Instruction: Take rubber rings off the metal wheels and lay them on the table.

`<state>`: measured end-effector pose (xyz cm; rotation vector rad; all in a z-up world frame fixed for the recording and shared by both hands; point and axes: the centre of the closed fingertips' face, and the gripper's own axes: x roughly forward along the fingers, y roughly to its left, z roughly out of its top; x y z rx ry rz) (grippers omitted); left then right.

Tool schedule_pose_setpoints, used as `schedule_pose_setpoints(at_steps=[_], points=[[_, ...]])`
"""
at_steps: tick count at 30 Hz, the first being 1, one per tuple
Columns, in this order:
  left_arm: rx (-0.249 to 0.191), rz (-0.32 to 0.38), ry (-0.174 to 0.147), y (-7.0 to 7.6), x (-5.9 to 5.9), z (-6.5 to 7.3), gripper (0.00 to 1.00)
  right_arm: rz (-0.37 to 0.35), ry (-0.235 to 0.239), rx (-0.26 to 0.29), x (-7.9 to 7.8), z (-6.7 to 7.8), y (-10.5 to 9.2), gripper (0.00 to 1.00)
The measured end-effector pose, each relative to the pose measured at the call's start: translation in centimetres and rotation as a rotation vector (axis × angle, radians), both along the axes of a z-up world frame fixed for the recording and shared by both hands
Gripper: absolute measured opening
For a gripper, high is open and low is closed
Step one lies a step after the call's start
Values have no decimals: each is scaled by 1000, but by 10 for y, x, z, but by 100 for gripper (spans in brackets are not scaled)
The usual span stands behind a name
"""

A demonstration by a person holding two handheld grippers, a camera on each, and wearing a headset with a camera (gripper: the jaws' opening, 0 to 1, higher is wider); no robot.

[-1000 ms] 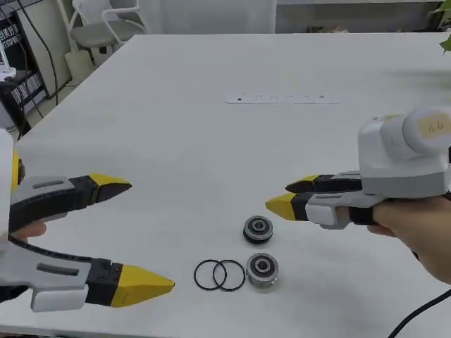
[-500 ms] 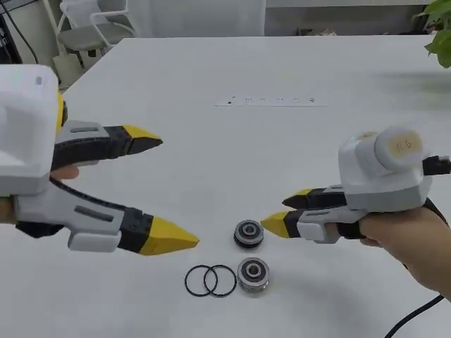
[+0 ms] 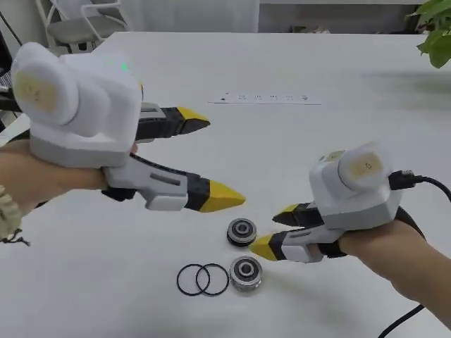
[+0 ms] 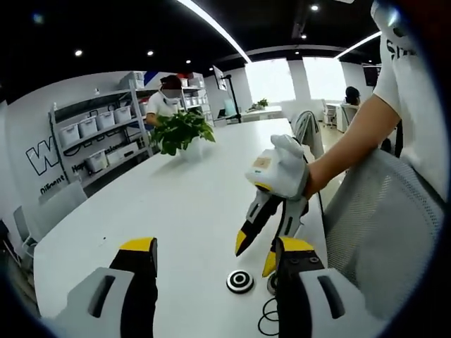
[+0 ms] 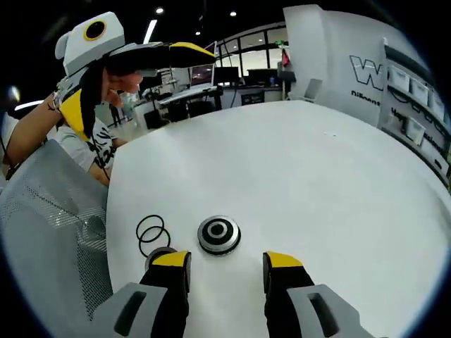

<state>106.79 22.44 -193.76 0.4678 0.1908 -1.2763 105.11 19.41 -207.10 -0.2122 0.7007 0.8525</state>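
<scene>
White matte table (image 3: 317, 141) | two round metal wheels (image 3: 242, 232) | two thin black rings (image 3: 209, 279)

**Rings loose beside 2 wheels**

2 thin black rubber rings (image 3: 203, 279) lie flat and overlapping, lower centre of head view, just left of nearer metal wheel (image 3: 246, 272). 2nd wheel (image 3: 242, 232) sits just above it. Both wheels flat, silver w/ dark hubs.

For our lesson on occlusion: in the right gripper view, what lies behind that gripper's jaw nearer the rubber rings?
A metal wheel peeks out; the jaw covers much of it. The other wheel and rubber rings lie uncovered.
</scene>
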Motion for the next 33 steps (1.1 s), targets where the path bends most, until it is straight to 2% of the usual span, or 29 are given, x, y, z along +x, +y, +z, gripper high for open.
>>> schedule_pose_setpoints(at_steps=[3, 5, 9, 11, 13, 16, 20, 24, 26, 29, 33], points=[[8, -1, 12, -8, 3, -12, 61, 9, 4, 6, -2, 0, 2, 41], [33, -7, 41, -11, 2, -25, 60, 16, 4, -4, -2, -2, 2, 42], [69, -6, 63, -16, 3, -48, 57, 21, 4, 2, -3, -1, 3, 42], [98, -8, 63, -17, 5, -59, 54, 20, 3, 1, -3, -1, 3, 42], [128, -9, 55, -17, 7, -70, 50, 5, -16, -25, 1, -1, -2, 40], [154, -11, 50, -19, 8, -82, 43, -12, -6, -1, 1, 0, -4, 38], [161, -17, 59, -21, 6, -94, 33, -16, -6, -5, 1, -2, -5, 35], [173, -14, 103, -20, 1, -107, 26, -9, -1, 4, -1, -2, -2, 34], [181, -14, 115, -20, -1, -113, 20, -3, 5, 0, -2, -4, -1, 33], [184, -10, 124, -19, -1, -117, 14, 1, 7, -1, -2, -5, 0, 33], [184, -11, 146, -19, -3, -120, 10, -5, 10, 12, -2, -5, 1, 32]])
